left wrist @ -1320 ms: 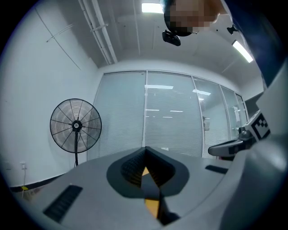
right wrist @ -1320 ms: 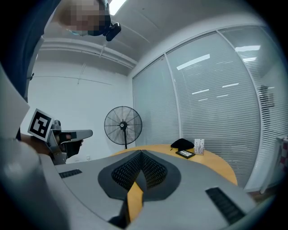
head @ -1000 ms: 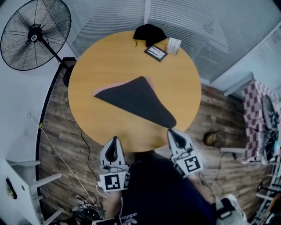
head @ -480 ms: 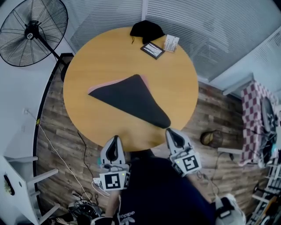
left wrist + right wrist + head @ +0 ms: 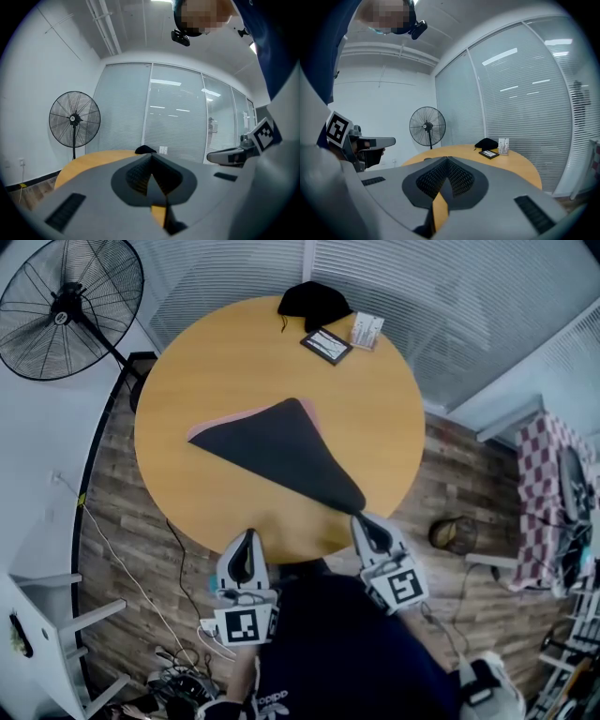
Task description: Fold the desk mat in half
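The desk mat lies folded on the round wooden table, dark grey side up, with a pink strip of its underside showing along the far left edge. My right gripper hovers at the table's near edge, just short of the mat's near corner, jaws shut and empty. Further left along the same edge is my left gripper, also shut with nothing in it. Each gripper shows in the other's view: the right and the left.
At the table's far side lie a black cloth, a dark flat framed item and a small white card stand. A floor fan stands at the back left. A chequered cloth and a brown object are on the right.
The head view has shifted slightly, so the table sits a little further left and higher. Both grippers stay shut at the table's near edge; the mat has not moved.
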`<control>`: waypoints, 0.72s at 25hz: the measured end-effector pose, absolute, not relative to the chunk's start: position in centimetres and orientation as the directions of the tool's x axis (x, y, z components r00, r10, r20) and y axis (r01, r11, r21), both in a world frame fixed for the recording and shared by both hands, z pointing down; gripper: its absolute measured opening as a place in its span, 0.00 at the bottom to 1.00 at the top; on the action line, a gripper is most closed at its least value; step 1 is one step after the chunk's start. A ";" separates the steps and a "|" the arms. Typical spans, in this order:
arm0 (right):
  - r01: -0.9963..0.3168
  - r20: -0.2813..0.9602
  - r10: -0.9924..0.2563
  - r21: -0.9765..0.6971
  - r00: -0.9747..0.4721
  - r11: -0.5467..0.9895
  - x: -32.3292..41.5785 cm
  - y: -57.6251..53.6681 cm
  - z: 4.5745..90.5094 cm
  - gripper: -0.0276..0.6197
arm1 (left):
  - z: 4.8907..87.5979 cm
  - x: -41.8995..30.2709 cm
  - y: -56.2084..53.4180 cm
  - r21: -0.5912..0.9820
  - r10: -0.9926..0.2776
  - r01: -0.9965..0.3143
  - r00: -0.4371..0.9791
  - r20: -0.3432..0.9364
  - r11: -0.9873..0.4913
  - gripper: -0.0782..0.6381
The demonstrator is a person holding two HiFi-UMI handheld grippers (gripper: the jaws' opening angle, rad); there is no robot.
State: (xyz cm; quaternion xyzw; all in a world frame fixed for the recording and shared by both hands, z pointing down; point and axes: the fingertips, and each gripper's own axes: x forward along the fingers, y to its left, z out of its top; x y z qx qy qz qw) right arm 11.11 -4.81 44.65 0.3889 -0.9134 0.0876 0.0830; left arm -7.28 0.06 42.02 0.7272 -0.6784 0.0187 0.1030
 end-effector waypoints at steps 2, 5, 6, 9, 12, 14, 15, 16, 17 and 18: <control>-0.726 0.221 -0.696 -0.095 -0.683 0.681 11.0 -4.8 44.7 0.05 | 42.1 -7.4 0.0 0.124 -0.982 -0.990 0.081 0.170 -0.060 0.11; -0.728 0.225 -0.697 -0.095 -0.680 0.679 11.0 -4.9 44.7 0.05 | 42.0 -7.5 -0.2 0.122 -0.982 -0.990 0.086 0.168 -0.066 0.11; -0.728 0.224 -0.698 -0.094 -0.680 0.679 10.9 -4.9 44.7 0.05 | 41.9 -7.5 -0.2 0.122 -0.982 -0.990 0.088 0.165 -0.068 0.11; -0.731 0.223 -0.701 -0.096 -0.678 0.676 10.7 -4.9 44.6 0.05 | 41.9 -7.5 -0.3 0.123 -0.983 -0.990 0.092 0.161 -0.073 0.11; -0.730 0.232 -0.698 -0.090 -0.677 0.678 10.7 -5.0 44.7 0.05 | 42.0 -7.6 -0.4 0.128 -0.981 -0.989 0.099 0.167 -0.078 0.11; -0.731 0.237 -0.699 -0.080 -0.674 0.678 10.9 -5.3 44.5 0.05 | 42.0 -7.6 -0.5 0.131 -0.979 -0.988 0.104 0.175 -0.082 0.11; -0.732 0.239 -0.700 -0.078 -0.673 0.677 11.0 -5.5 44.3 0.05 | 42.0 -7.7 -0.5 0.131 -0.978 -0.988 0.106 0.179 -0.083 0.11; -0.732 0.239 -0.700 -0.076 -0.673 0.677 11.1 -5.9 43.9 0.05 | 42.0 -7.9 -0.7 0.131 -0.978 -0.988 0.107 0.181 -0.084 0.11; -0.729 0.232 -0.699 -0.075 -0.676 0.680 11.2 -6.4 43.4 0.05 | 41.8 -8.1 -0.9 0.132 -0.978 -0.988 0.108 0.181 -0.084 0.11; -0.724 0.220 -0.697 -0.069 -0.682 0.686 11.2 -7.0 42.8 0.05 | 41.5 -8.3 -1.2 0.133 -0.978 -0.987 0.108 0.176 -0.085 0.11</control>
